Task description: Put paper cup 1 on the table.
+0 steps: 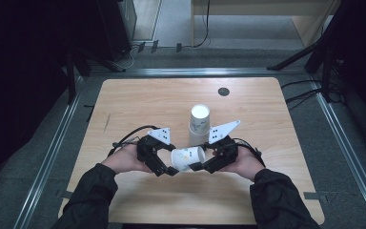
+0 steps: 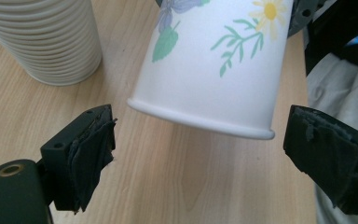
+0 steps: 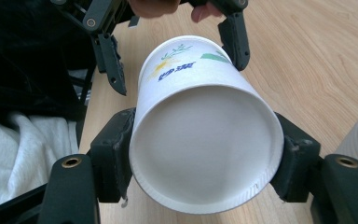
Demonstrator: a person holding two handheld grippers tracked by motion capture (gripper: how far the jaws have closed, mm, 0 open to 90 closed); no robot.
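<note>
Both grippers are black, the left gripper [image 1: 172, 170] and the right gripper [image 1: 194, 166] each topped by a grey three-cornered plate dotted with small dark marks. Their jaws carry frayed dark pads [image 2: 93, 151] and brass-ringed screw holes, with black cables trailing behind. The person wears dark sleeves [image 1: 93, 193].

Right gripper [image 3: 205, 158] jaws clamp paper cup [image 3: 200, 140] base-end, left gripper [image 3: 175, 51] jaws spread beyond, prob. not touching

one loose cup [image 1: 188, 159], one cup stack [image 1: 199, 125]
</note>
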